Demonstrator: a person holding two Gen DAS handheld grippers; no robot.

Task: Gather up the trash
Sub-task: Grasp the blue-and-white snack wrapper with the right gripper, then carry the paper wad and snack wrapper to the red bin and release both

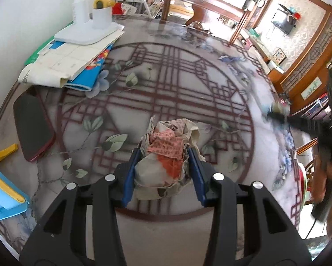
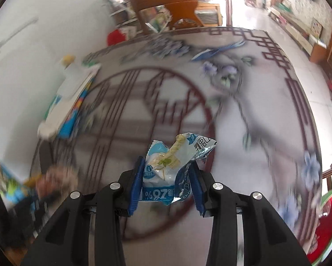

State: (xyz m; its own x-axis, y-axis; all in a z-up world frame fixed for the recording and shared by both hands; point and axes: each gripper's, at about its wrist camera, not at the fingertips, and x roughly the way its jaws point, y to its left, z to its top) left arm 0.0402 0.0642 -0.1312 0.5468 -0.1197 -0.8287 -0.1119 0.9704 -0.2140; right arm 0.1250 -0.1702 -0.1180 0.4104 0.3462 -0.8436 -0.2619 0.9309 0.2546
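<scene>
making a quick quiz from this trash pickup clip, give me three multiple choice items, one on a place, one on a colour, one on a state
1. Where does the dark phone lie?
A. on the table, left of the crumpled paper
B. on the wooden chair
C. between the left jaws

2. What colour is most of the snack wrapper?
A. red and black
B. light blue and white
C. plain green

3. What state is the left gripper in?
A. wide open over bare table
B. closed on nothing
C. closed on the crumpled paper

Answers: 1 A, the phone rests flat on the patterned table near its left edge. 2 B, the wrapper in the right gripper is pale blue with white. 3 C, both blue pads press the paper wad's sides.
</scene>
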